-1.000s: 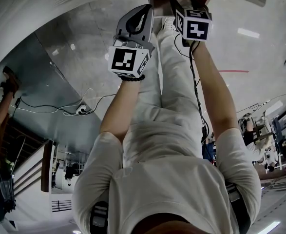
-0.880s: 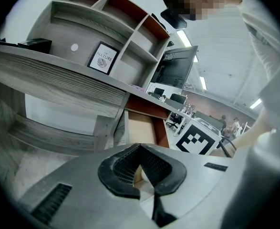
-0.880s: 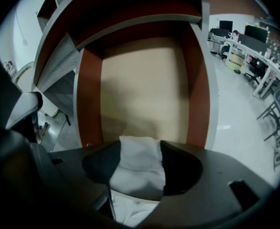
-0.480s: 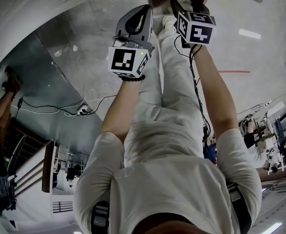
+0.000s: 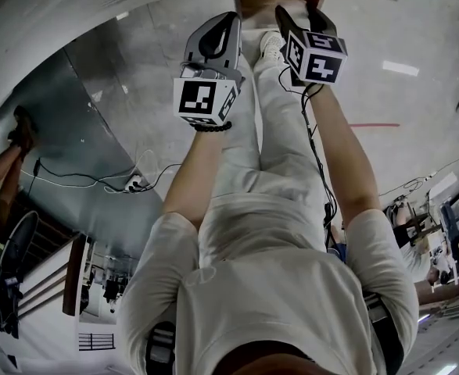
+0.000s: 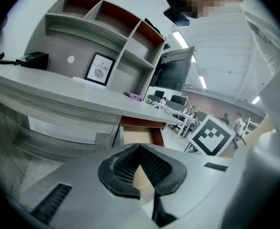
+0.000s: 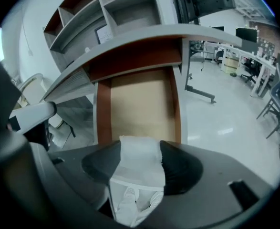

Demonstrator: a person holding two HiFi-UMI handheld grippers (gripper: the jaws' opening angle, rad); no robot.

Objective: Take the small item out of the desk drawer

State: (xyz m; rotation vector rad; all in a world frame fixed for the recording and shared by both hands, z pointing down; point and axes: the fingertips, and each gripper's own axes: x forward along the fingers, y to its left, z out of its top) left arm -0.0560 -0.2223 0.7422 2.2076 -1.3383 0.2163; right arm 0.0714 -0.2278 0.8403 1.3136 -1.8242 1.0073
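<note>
Right gripper view: one white item (image 7: 139, 163), one open drawer (image 7: 139, 106).

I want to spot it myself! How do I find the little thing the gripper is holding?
Find the grey desk with its open wooden drawer. Right in front of that drawer, the right gripper has its dark jaws closed on a small white packet. It is the only white, crinkly thing there; everything around it is dark or wood-brown.

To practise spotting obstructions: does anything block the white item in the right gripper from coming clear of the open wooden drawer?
Nothing visible does. The small white item is clamped in the right gripper, and the open wooden drawer beyond it shows only bare board.
</note>
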